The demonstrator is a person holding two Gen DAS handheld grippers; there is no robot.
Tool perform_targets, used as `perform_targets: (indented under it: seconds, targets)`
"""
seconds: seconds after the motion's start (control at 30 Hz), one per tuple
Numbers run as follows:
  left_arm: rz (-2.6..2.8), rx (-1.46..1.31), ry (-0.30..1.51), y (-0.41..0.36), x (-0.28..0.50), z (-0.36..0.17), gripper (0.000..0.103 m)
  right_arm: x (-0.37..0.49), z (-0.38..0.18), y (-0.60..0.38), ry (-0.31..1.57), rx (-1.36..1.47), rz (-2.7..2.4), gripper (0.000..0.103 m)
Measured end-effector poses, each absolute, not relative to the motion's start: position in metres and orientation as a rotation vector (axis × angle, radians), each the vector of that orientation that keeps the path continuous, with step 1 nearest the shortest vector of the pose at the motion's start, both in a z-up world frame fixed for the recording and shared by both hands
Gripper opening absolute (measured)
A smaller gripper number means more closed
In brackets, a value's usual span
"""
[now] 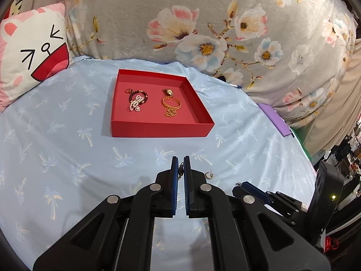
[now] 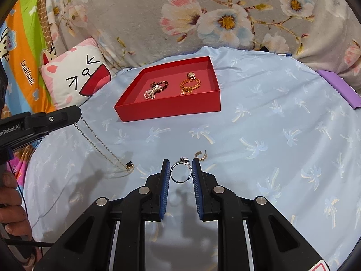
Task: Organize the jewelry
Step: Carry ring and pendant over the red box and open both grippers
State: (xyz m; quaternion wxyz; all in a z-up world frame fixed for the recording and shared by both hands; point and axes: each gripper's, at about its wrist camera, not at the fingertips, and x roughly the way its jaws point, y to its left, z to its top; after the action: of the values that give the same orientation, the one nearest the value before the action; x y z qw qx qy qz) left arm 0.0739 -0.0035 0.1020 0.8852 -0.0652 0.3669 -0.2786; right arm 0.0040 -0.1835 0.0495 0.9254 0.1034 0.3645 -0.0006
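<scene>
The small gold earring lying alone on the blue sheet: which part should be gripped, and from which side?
Grip the gold earring across its curved band, coming straight down from above. It lies flat on the sheet, open side facing right, so fingers probably close best on the arc's two edges.

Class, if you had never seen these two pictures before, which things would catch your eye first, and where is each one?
The red tray stands out mid-bed, holding beaded and gold bracelets. Nearer, the right gripper has its jaws on a silver ring, while the left gripper dangles a thin necklace down to the blue sheet.

Home bedroom, pale blue palm-print bedsheet (image 1: pixel 67 135), floral blanket (image 1: pixel 203 22), cartoon cat pillow (image 1: pixel 29 54)
</scene>
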Motion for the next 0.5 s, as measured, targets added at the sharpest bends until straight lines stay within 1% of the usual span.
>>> perform_targets:
  seconds: [0.5]
  targets:
    - [-0.592, -0.129, 0.745, -0.007, 0.070, 0.115, 0.004, 0.002, 0.055, -0.187, 0.732, 0.220, -0.002, 0.019]
